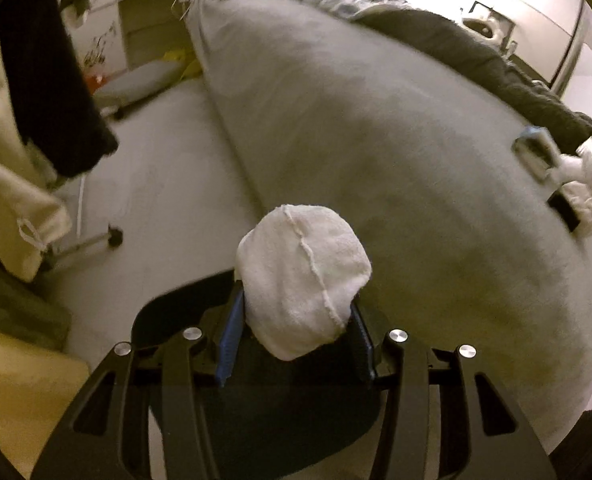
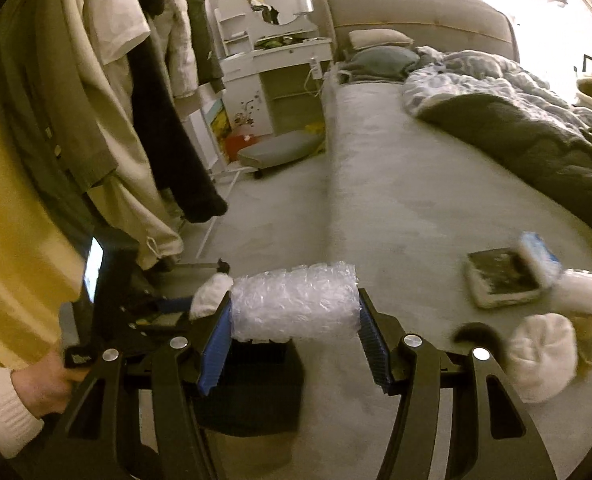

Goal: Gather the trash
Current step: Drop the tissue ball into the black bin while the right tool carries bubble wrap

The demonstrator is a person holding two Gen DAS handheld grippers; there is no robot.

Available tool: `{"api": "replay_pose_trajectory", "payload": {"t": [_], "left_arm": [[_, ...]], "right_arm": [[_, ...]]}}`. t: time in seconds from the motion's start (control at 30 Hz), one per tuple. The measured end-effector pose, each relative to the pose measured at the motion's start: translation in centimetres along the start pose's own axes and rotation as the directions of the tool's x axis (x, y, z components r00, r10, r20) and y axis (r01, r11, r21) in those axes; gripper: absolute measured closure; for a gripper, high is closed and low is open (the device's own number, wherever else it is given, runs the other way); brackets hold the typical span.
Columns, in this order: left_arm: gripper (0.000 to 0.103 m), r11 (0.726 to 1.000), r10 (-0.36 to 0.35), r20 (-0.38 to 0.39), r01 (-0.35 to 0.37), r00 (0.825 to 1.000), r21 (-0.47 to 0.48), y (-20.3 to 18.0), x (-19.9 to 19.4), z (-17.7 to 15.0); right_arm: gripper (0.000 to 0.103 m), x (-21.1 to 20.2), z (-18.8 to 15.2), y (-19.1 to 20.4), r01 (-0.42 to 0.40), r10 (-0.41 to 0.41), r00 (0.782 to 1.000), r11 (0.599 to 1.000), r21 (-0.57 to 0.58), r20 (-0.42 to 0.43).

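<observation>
- A crumpled white paper wad (image 1: 304,280) is pinched between the blue pads of the left gripper (image 1: 296,320), the fingers pressed against its two sides so that it is carried clear of the bed (image 1: 376,140)
- A roll of bubble wrap (image 2: 294,304) is clamped lengthwise in the right gripper (image 2: 296,322), one finger against each end, which suits a soft roll that would fold if squeezed across its middle
- A dark bin (image 2: 251,384) sits directly under both loads at the bed's near edge; it is judged that the two pieces are held there to be dropped in
- In the right wrist view the left gripper and its wad are seen just beside the roll, held by the person's left hand (image 2: 43,388)
- More trash is left near the right edge of the bed: another white wad (image 2: 544,356), a blue-and-white tissue pack (image 2: 538,256) against a dark flat box (image 2: 504,278), and a second clear plastic piece (image 2: 588,292)
- The grey blanket (image 2: 536,140) is bunched along the far side of the bed, so the near part is left bare for picking
</observation>
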State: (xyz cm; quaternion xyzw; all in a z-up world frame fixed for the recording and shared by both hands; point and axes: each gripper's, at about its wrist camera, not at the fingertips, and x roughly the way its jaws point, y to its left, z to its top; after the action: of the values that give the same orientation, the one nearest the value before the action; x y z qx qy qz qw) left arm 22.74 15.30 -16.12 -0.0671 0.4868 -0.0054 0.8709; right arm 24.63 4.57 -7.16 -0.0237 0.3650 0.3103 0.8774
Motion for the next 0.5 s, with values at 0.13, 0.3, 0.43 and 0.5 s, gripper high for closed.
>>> {"api": "replay_pose_trajectory", "payload": {"t": [0.13, 0.3, 0.43, 0.5], "left_arm": [[0.052, 0.998, -0.004, -0.069, 0.0, 0.998, -0.06, 2.2, 1.2, -1.6], [0.052, 0.995, -0.004, -0.159, -0.012, 0.987, -0.098, 4.0, 2.7, -3.8], [0.051, 0.991, -0.024, -0.223, -0.007, 0.974, -0.136, 4.9, 3.9, -5.5], [0.05, 0.989, -0.047, -0.256, 0.01, 0.965, -0.145, 5.0, 4.4, -6.3]], "right_arm": [[0.044, 1.2, 0.3, 1.6, -0.015, 0.015, 1.0, 1.0, -0.007, -0.015], [0.044, 2.9, 0.4, 3.2, -0.029, 0.029, 0.999, 0.999, -0.017, -0.044], [0.044, 4.3, 0.1, 4.0, -0.03, 0.029, 0.997, 0.999, -0.015, -0.074], [0.044, 5.1, 0.0, 4.3, -0.031, 0.029, 0.995, 0.999, -0.014, -0.094]]}}
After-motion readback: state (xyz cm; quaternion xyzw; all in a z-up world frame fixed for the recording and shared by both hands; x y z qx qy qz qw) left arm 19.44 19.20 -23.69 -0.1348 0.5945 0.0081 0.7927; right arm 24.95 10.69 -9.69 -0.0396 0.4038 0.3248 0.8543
